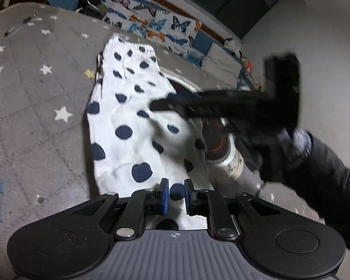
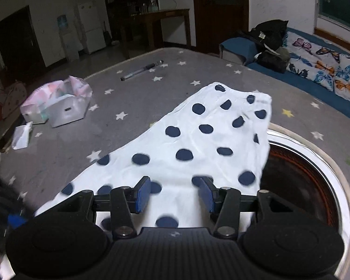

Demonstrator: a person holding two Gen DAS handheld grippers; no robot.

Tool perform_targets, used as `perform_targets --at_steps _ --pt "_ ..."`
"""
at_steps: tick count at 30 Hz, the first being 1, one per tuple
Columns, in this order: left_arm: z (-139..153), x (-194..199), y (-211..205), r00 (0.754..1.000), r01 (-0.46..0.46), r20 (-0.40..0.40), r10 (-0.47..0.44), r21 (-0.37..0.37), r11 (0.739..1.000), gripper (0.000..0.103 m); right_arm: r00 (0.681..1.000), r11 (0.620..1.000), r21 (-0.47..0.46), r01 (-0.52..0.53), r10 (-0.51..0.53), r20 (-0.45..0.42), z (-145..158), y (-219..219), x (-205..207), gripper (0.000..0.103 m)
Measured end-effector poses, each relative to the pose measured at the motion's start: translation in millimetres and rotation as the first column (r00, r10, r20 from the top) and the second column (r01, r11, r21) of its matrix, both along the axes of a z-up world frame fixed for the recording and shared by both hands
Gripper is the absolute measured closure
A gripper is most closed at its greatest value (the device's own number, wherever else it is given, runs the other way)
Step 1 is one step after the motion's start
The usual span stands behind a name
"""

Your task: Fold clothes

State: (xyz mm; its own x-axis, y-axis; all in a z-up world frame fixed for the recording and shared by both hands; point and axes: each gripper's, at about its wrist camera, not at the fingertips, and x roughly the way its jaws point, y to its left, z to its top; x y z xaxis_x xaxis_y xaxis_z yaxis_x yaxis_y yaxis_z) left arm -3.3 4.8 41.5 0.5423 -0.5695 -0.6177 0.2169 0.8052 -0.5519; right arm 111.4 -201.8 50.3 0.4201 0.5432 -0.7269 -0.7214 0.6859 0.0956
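A white garment with dark blue dots (image 1: 130, 121) lies stretched on a grey star-patterned mat (image 1: 35, 107). It also shows in the right wrist view (image 2: 198, 140). My left gripper (image 1: 174, 194) hovers over the garment's near end, jaws narrowly apart with cloth showing between them, gripping nothing. My right gripper (image 2: 173, 194) is open over the garment's near part and holds nothing. In the left wrist view the right gripper (image 1: 221, 107) appears blurred, reaching across the cloth from the right.
A round metal-rimmed appliance (image 2: 315, 175) sits partly under the garment's right side. A white box with pastel wrapping (image 2: 58, 105), a pen (image 2: 140, 71) and a tissue pack (image 2: 22, 135) lie on the mat. A butterfly-print mattress (image 2: 326, 70) lies beyond.
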Motion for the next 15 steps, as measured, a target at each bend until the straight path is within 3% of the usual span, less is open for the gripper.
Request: perform_targets --at_steps 5,15 --pt "-11.2 3.2 2.3 0.999 0.011 -0.044 -0.011 -0.001 1.000 0.088 1.000 0.999 -0.041 0.006 -0.007 -0.019 -19.6 16.0 28.6 0.056" --pt "-14.9 5.5 4.6 0.997 0.017 -0.069 -0.019 -0.024 1.000 0.088 0.999 0.998 -0.037 0.041 -0.041 0.002 -23.0 40.9 86.8 0.052"
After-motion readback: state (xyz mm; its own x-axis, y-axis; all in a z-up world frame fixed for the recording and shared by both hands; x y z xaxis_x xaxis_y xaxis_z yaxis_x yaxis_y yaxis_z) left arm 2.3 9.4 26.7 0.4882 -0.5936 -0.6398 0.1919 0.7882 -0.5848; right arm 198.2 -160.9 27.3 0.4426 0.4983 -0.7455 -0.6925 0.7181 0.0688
